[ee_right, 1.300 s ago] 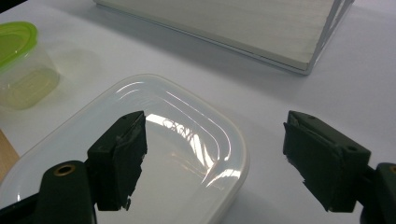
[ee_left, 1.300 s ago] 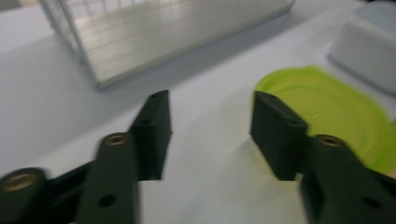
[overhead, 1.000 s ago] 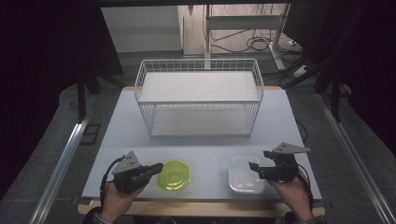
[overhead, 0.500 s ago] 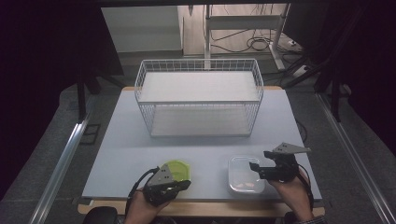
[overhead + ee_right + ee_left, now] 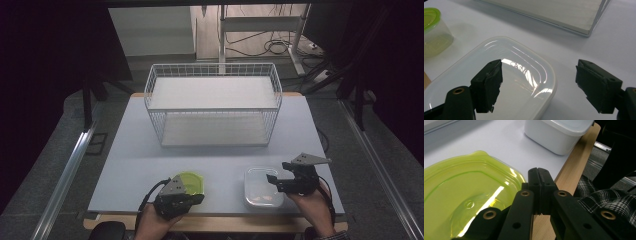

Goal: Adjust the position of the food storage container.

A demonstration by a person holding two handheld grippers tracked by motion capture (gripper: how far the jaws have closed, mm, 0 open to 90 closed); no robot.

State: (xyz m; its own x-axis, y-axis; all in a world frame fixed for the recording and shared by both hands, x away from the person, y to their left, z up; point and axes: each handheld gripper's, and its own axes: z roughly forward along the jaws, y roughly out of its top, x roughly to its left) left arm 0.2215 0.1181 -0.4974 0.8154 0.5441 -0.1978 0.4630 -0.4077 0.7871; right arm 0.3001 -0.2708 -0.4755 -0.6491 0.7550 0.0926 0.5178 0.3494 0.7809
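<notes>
A round clear container with a lime-green lid (image 5: 190,182) (image 5: 461,200) (image 5: 432,30) sits near the table's front edge. My left gripper (image 5: 199,198) (image 5: 539,173) is shut on nothing, just past the lid's near rim, above the wooden table edge (image 5: 571,165). To the right stands a white rectangular container with a translucent lid (image 5: 261,187) (image 5: 559,132) (image 5: 499,87). My right gripper (image 5: 272,181) (image 5: 540,68) is open, its jaws spread wide over that lid's right end without touching it.
A white wire basket (image 5: 212,109) with a white floor (image 5: 549,12) stands at the middle back of the pale table (image 5: 135,150). A plaid sleeve (image 5: 609,197) lies below the table's front edge. Dark floor and metal rails flank the table.
My left gripper moved right along the front edge, from left of the green-lidded container to its near side. The right gripper and both containers stayed put.
</notes>
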